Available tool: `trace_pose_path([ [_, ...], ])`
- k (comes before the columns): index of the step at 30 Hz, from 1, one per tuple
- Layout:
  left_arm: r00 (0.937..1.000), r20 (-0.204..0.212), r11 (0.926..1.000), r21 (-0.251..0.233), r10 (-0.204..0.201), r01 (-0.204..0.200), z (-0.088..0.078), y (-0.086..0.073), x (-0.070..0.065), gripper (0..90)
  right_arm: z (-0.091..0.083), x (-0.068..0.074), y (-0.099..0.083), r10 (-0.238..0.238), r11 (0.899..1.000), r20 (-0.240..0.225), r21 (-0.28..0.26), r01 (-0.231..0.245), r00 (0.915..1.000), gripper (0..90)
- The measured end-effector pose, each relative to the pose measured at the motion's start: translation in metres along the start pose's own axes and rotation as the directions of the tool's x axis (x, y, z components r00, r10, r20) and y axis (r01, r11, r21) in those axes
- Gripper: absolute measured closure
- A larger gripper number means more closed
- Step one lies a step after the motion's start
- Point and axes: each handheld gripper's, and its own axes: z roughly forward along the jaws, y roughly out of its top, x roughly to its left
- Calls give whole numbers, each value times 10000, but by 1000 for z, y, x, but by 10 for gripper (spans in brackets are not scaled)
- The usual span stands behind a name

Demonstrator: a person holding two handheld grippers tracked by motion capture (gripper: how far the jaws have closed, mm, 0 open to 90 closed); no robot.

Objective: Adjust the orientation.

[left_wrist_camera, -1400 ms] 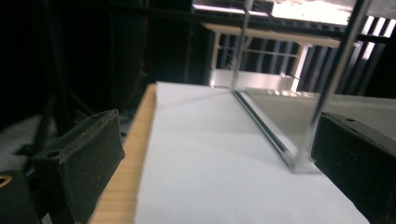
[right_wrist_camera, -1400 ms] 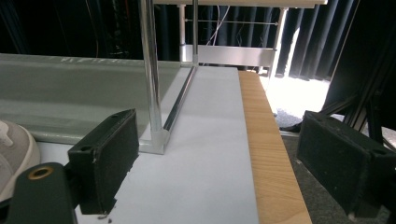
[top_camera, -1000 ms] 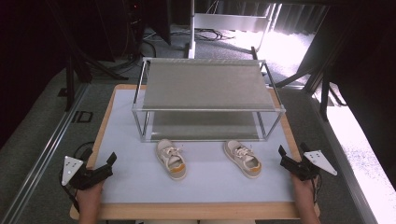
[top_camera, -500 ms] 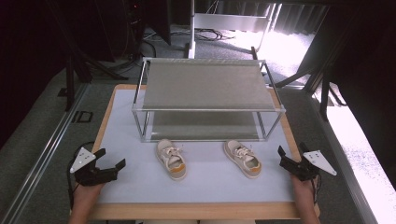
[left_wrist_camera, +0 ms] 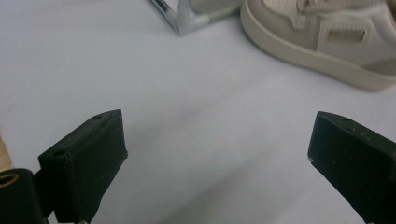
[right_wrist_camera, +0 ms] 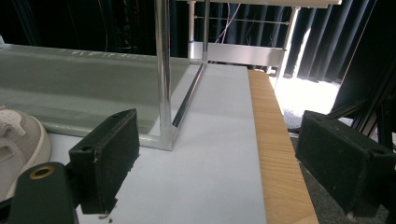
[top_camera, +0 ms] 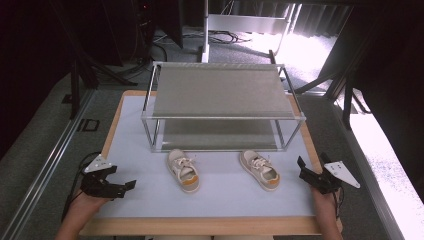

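Since the last frame my left tool (top_camera: 119, 186) has swung inward toward the shoes; right tool (top_camera: 307, 174) unchanged. One two-tier rack (top_camera: 222, 97) on the desk (top_camera: 150, 200), both tiers bare. Two shoes just before the rack: left shoe (top_camera: 183, 170), right shoe (top_camera: 259, 169). Both tools released, jaws spread, grasping nothing.

Left gripper view: I see the left shoe (left_wrist_camera: 327, 42) cut off at top and right edges. Right gripper view: right shoe (right_wrist_camera: 18, 144) cropped by left edge; rack (right_wrist_camera: 163, 84) top cut off.
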Motion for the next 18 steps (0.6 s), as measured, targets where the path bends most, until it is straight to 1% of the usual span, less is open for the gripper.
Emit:
trace_pose_path([
  [1, 9999, 76, 9995, 293, 83, -86, 0, 2, 0, 40, 0, 0, 0, -13, 10000, -4, 1, 13, 10000, 130],
  [2, 9999, 38, 9987, 491, 145, -147, -1, 4, -1, 41, 0, 0, 0, -14, 10000, -5, 3, 14, 10000, 130],
  [3, 9998, 114, 9969, 768, 156, -164, -1, 7, -1, 41, 0, 0, 0, -16, 10000, -4, 3, 16, 10000, 131],
  [4, 9996, 121, 9938, 1073, 268, -279, -1, 9, -2, 40, 0, 0, 0, -23, 10000, -13, 7, 23, 10000, 131],
  [5, 9993, 100, 9904, 1334, 361, -372, -2, 11, -3, 41, 0, 0, 0, -28, 10000, -38, 13, 28, 10000, 132],
  [6, 9988, 194, 9857, 1622, 439, -464, -2, 14, -3, 48, 0, 0, 0, -39, 10000, -68, 11, 39, 10000, 132],
  [8, 9981, 278, 9774, 2029, 551, -596, -3, 18, -4, 48, 0, 0, 0, -42, 10000, -97, -10, 42, 9999, 132],
  [10, 9969, 435, 9656, 2491, 655, -743, -3, 21, -5, 48, 0, 0, 0, -51, 10000, -91, -3, 51, 9999, 132],
  [11, 9964, 532, 9571, 2790, 658, -781, -3, 23, -5, 48, 0, 0, 0, -53, 10000, -89, -3, 53, 9999, 132],
  [13, 9953, 586, 9359, 3401, 767, -922, -1, 25, -6, 48, 0, 0, 0, -55, 10000, -77, 1, 55, 10000, 132],
  [14, 9951, 695, 9219, 3766, 701, -913, 1, 26, -7, 48, 0, 0, 0, -57, 10000, -64, 0, 57, 10000, 132],
  [15, 9944, 749, 9066, 4103, 741, -984, 2, 27, -8, 48, 0, 0, 0, -58, 10000, -76, 7, 58, 10000, 132],
  [16, 9937, 758, 8918, 4393, 827, -1078, 3, 28, -9, 48, 0, 0, 0, -68, 10000, -94, 22, 68, 9999, 132],
  [17, 9936, 785, 8795, 4634, 813, -1086, 4, 30, -10, 48, 0, 0, 0, -74, 10000, -100, 33, 74, 9999, 132],
  [18, 9928, 819, 8642, 4895, 871, -1162, 5, 31, -11, 48, 0, 0, 0, -81, 10000, -97, 34, 81, 9999, 132],
])
